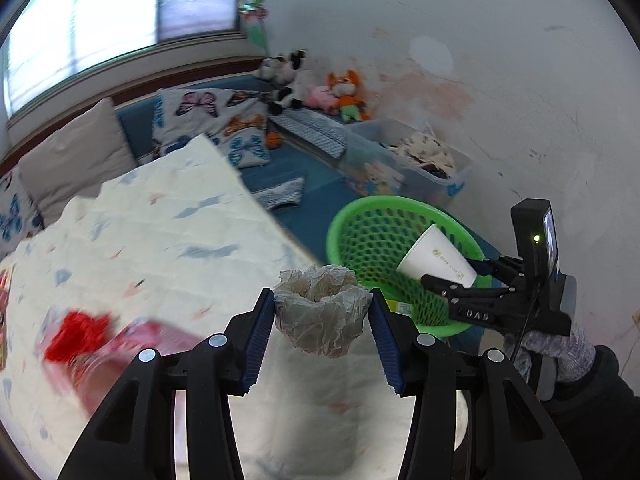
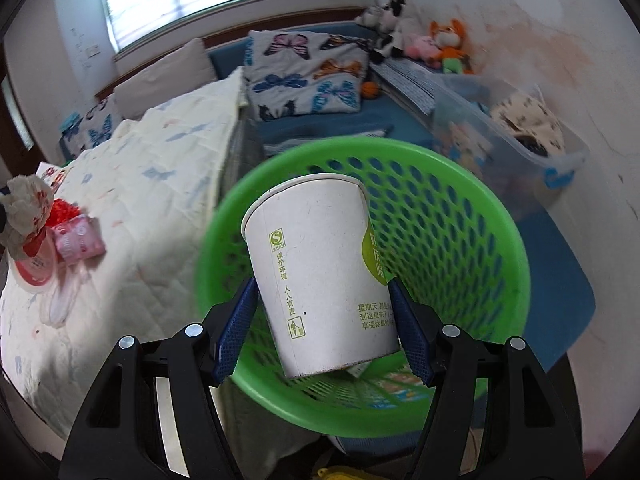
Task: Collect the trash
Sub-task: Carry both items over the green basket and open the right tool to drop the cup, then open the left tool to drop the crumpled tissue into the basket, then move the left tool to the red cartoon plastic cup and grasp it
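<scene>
The left claw (image 1: 322,312) pinches a crumpled ball of greyish-white paper (image 1: 322,316) above the cream quilted bed cover (image 1: 168,232). At two o'clock from it stands the round green perforated plastic basket (image 1: 344,220). The right claw (image 2: 322,320) pinches a white paper cup with green print (image 2: 320,268), tilted, over the basket's mouth. A pink packet (image 2: 78,242) lies on the quilt at nine o'clock.
</scene>
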`<act>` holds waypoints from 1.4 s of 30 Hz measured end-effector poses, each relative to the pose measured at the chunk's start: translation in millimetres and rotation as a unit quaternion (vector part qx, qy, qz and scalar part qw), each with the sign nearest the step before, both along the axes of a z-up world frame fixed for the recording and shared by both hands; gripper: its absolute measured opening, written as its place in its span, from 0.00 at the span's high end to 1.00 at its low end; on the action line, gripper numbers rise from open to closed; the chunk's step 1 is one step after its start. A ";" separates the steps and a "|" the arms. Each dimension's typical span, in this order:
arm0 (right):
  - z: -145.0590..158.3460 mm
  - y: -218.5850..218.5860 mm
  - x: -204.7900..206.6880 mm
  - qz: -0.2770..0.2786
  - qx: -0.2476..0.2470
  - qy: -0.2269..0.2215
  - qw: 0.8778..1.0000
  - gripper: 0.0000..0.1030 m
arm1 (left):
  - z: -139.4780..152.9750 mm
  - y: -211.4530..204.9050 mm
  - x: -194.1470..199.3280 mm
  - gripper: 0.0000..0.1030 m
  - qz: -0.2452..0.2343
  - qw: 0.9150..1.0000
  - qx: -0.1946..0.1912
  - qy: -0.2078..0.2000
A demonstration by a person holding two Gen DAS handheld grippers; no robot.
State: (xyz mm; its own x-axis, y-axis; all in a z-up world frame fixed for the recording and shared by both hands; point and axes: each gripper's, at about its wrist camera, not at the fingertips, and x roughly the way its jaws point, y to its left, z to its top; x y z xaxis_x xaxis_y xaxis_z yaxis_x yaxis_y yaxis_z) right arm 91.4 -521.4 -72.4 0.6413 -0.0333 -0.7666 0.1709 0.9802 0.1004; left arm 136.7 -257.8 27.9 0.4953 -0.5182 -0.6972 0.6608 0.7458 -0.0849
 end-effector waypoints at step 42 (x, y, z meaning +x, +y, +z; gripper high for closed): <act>3.8 -12.8 -51.7 -0.022 0.000 -0.016 1.000 0.27 | -52.0 -111.0 28.2 0.35 -0.039 0.997 0.019 0.060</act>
